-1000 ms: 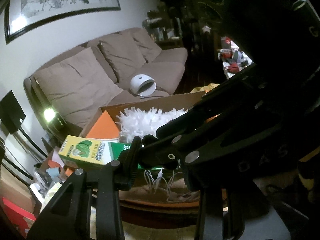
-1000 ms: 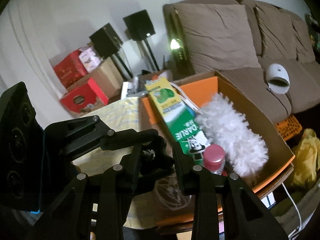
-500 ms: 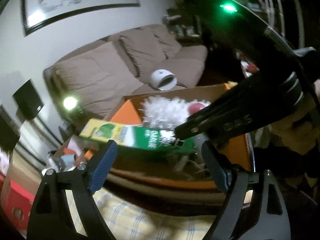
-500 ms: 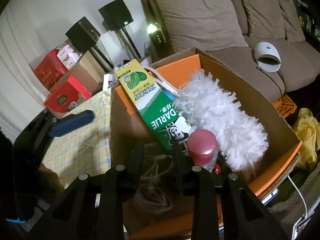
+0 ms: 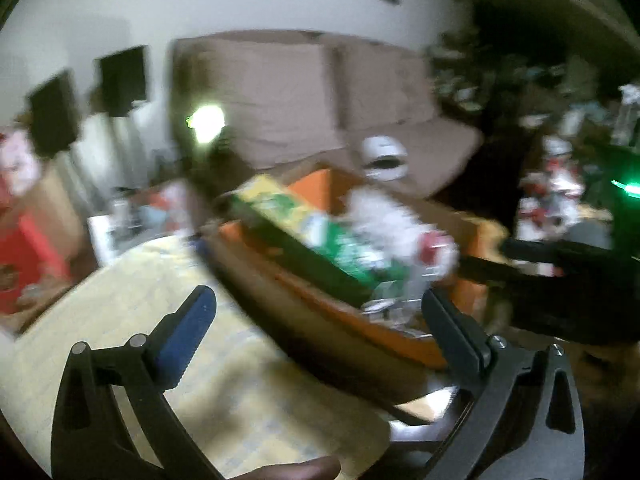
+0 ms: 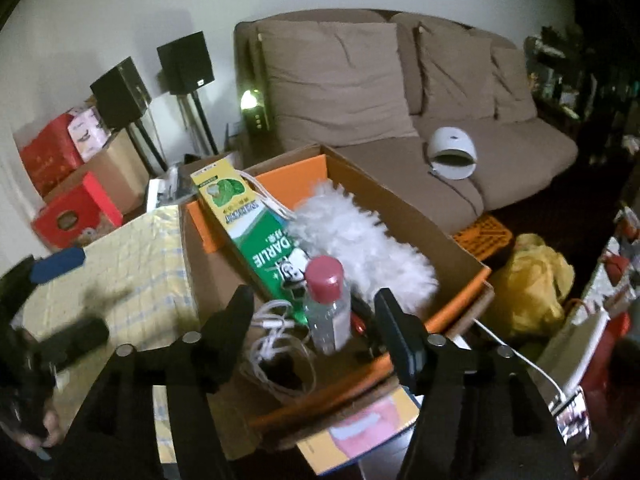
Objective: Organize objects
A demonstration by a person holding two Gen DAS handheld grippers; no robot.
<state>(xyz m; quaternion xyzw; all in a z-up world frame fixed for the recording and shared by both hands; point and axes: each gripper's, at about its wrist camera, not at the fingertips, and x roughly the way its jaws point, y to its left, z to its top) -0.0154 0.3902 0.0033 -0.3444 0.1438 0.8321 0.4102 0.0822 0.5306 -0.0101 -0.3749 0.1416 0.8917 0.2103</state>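
Left wrist view, badly blurred by motion. The left gripper fills the bottom of the picture, its jaws spreading to their widest with nothing between them; one finger carries a blue pad. Beneath it lies a yellow checked cloth. Past the cloth's far edge stands an open cardboard box with an orange lining. A green and yellow carton leans along the box's left wall, probably because it is too long to lie flat. A white duster and a red-capped bottle sit behind it. The dark right gripper reaches in from the right edge toward the box. A brown sofa fills the background.

Right wrist view, sharper. The right gripper hangs over the near end of the box, its jaws opening. The clear bottle stands upright between the fingers, but they do not touch it; it looks just released into the near corner. A loose white cable lies on the box floor beside the bottle. The carton rests aslant, its top over the far left rim, and the duster lies along the right side. The left gripper shows at the left edge over the cloth. Everything to be tidied appears gathered in the box.
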